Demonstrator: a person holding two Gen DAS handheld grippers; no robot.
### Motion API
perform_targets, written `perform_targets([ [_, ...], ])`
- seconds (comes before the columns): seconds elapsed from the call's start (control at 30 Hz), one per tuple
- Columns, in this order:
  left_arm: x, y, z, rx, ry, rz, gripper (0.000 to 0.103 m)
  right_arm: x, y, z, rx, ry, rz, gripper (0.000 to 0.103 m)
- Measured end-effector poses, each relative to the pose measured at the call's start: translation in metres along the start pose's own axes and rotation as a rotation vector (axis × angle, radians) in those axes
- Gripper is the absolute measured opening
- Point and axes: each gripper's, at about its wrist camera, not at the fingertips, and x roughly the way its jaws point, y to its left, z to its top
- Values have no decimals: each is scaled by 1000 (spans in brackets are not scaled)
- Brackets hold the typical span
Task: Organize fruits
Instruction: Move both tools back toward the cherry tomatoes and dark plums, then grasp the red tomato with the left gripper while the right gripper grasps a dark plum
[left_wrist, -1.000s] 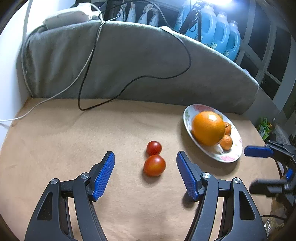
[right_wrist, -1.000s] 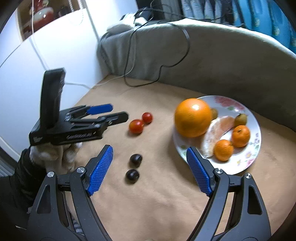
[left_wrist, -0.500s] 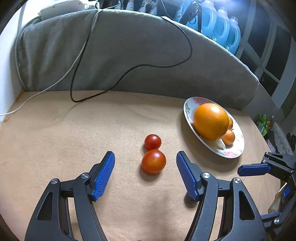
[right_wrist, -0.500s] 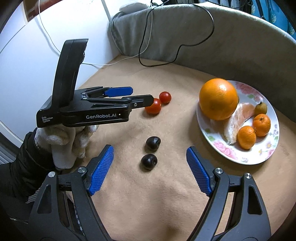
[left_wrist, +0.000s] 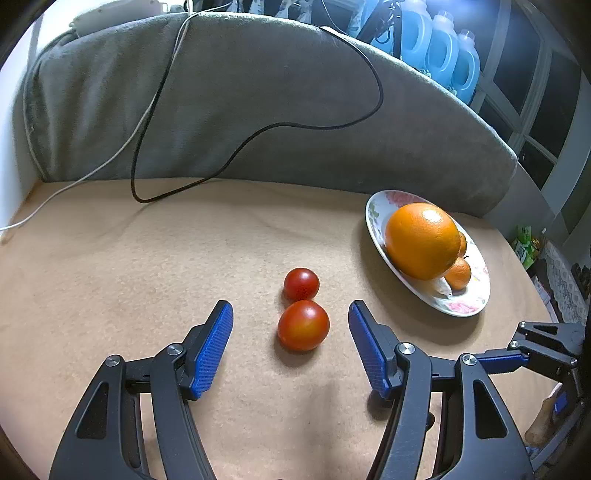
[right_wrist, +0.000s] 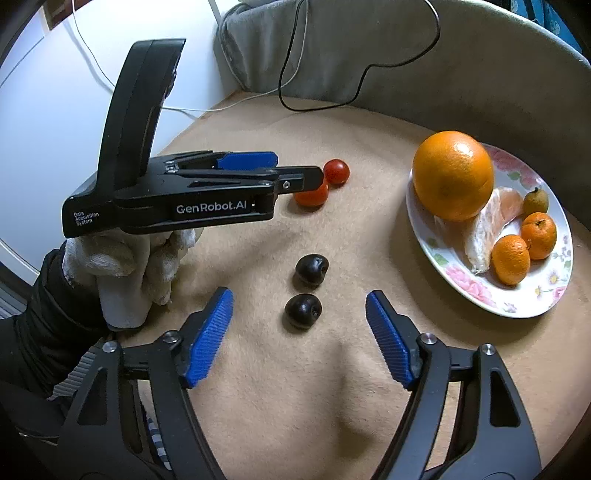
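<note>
Sitting on the floral plate (right_wrist: 517, 310), a large orange (right_wrist: 452, 175) touches two mandarins (right_wrist: 511, 258).

Looks like a home, prob. a living rm or utility corner. Soft tan blanket (left_wrist: 147, 280) spread as the work surface, w/ a grey upholstered backrest (left_wrist: 258, 110) curving behind it, sofa-like. Black cable (left_wrist: 258, 129) and white cable (left_wrist: 110, 158) trail over the backrest; white power adapter (left_wrist: 118, 16) sits on top. Blue detergent jugs (left_wrist: 439, 55) lined up by a dark window (left_wrist: 535, 92). Floral plate (right_wrist: 517, 306) w/ an orange (right_wrist: 452, 175) and small citrus — household crockery, not lab gear. White wall (right_wrist: 48, 110) at left.
</note>
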Motion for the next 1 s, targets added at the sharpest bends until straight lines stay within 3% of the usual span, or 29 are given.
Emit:
perform_targets([
  [0.13, 2, 0, 0, 5, 1, -1, 61, 4, 0, 0, 3, 13, 1, 75],
  [0.2, 3, -1, 0, 7, 3, -1, 60, 7, 0, 0, 9, 22, 4, 67],
  [0.53, 11, -4, -2, 18, 20, -6, 54, 19, -4, -4, 20, 51, 7, 64],
  [1.0, 20, -4, -2, 24, 51, -7, 44, 27, 1, -6, 3, 64, 0, 46],
])
